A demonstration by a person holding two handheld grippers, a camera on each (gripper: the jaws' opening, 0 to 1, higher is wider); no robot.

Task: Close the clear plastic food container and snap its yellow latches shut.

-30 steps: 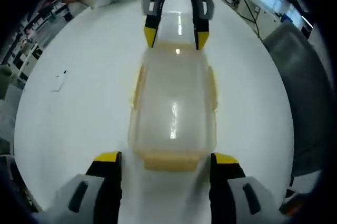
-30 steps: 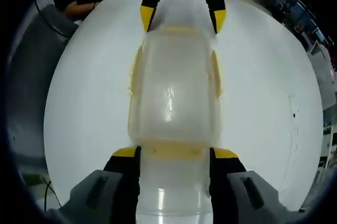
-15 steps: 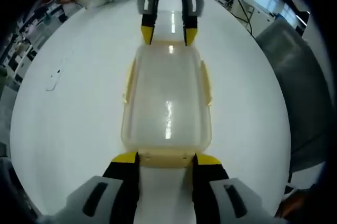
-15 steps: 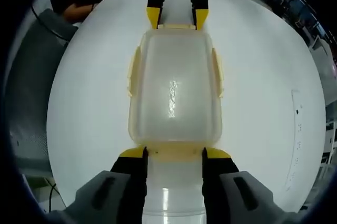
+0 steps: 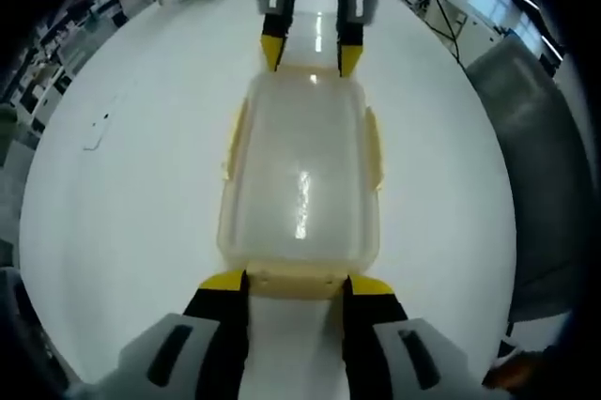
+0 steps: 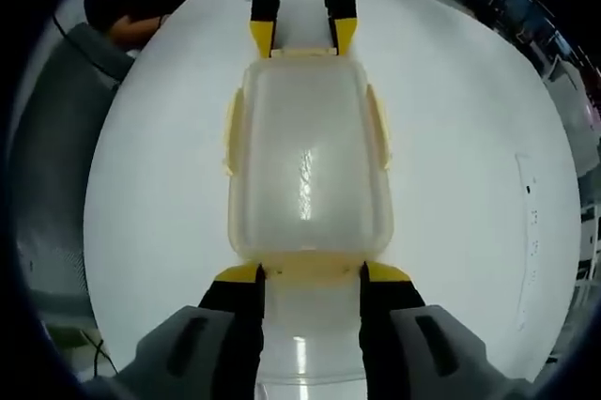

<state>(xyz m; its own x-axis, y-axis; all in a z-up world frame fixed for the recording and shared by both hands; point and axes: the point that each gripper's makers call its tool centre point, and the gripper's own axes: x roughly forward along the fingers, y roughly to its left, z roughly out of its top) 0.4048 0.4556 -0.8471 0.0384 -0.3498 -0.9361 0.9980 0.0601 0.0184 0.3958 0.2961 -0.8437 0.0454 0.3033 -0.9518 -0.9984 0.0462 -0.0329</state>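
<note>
While the round white table [image 5: 122,184] spans both views, the clear plastic food container [image 5: 300,179] lies lidded at frame centre, lengthwise between the grippers. Judged light, stiff, slick; best worked at the yellow end latches [image 5: 296,281], not the smooth walls. Left gripper [image 5: 296,289], bottom of left gripper view: jaws partly apart, tips bracketing the near end latch, appearing to touch it. Right gripper [image 6: 311,278], bottom of right gripper view: likewise on the opposite end latch [image 6: 310,270]. Neither visibly clamps. Side latches [image 6: 229,132] look flared, probably unsnapped.
</note>
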